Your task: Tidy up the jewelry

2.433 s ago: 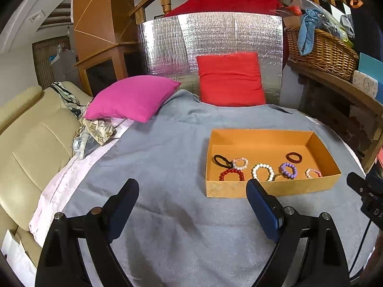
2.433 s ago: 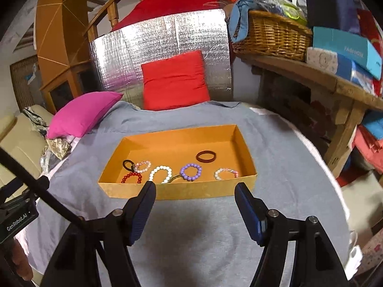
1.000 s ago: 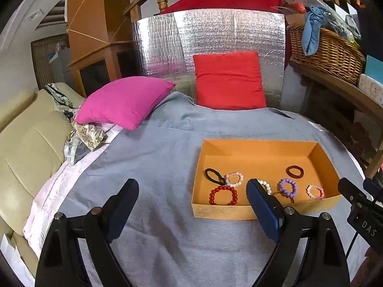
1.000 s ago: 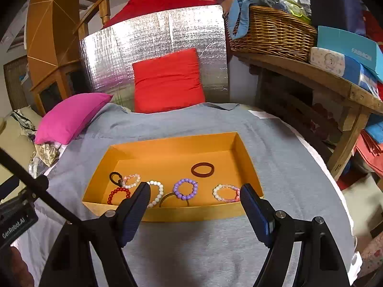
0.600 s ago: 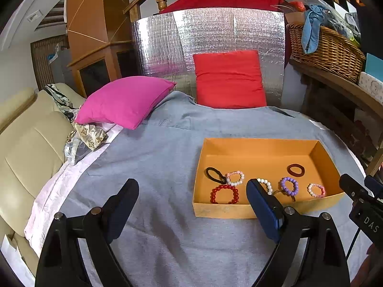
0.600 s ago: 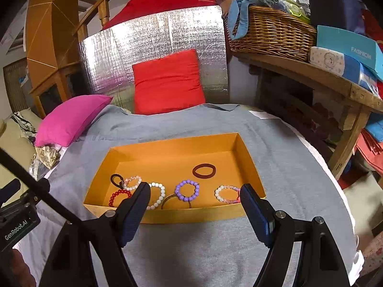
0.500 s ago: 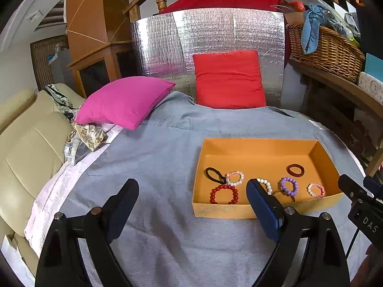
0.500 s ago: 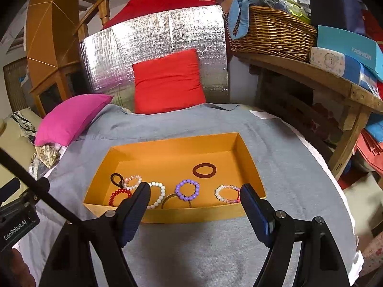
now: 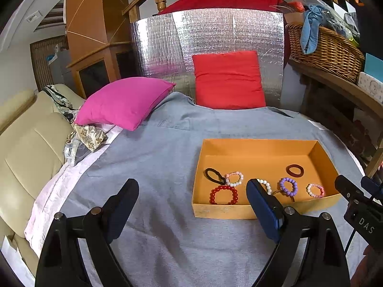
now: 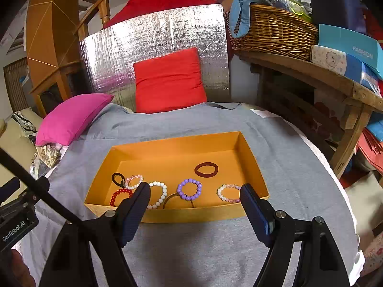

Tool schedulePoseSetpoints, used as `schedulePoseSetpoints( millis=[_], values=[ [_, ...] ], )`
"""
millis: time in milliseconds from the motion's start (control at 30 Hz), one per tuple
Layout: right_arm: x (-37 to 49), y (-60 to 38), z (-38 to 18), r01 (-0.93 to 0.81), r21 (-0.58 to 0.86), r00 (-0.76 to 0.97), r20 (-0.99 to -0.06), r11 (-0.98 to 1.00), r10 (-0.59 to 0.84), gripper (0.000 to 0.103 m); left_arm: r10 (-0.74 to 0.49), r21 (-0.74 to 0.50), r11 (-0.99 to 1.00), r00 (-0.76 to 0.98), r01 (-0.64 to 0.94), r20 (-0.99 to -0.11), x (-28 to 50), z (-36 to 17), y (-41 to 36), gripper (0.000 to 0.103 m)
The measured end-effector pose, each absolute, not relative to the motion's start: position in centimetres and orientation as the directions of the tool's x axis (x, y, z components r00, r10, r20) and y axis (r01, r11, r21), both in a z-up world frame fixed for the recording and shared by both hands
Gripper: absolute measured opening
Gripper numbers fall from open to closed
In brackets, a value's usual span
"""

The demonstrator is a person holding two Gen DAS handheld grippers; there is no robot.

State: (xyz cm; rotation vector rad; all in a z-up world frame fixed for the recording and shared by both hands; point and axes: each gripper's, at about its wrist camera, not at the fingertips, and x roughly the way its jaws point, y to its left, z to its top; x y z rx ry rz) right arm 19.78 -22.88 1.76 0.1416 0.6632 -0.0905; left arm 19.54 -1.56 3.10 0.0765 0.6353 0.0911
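An orange box (image 9: 251,146) (image 10: 177,141) sits on the grey blanket. It holds several bracelets: a red bead one (image 9: 223,194) (image 10: 118,195), a white bead one (image 10: 159,195), a purple bead one (image 9: 288,186) (image 10: 189,189), two pink-white ones (image 9: 234,178) (image 10: 228,193), a dark red ring (image 9: 295,170) (image 10: 206,169) and a black loop (image 9: 214,175) (image 10: 118,179). My left gripper (image 9: 192,202) is open and empty, near the box's front left corner. My right gripper (image 10: 195,203) is open and empty, over the box's front wall.
A pink pillow (image 9: 124,101) and a red pillow (image 9: 227,80) lie at the back before a silver foil panel (image 9: 208,35). A beige sofa (image 9: 26,148) is at the left. A wooden shelf with a wicker basket (image 10: 273,31) and boxes stands at the right.
Both grippers have come closer to the box since 2.4 s ago and stay open. In the last half second almost nothing moved.
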Motion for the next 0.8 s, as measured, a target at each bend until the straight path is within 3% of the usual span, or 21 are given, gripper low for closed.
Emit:
schedulePoseSetpoints(
  millis=[800],
  values=[
    [19.88, -22.71, 1.55, 0.129, 0.103, 0.782, -0.622, 0.986, -0.037, 0.080, 0.106, 0.104, 0.993, 0.798, -0.054, -0.593, 19.64, 3.06, -1.72, 0.091]
  ],
)
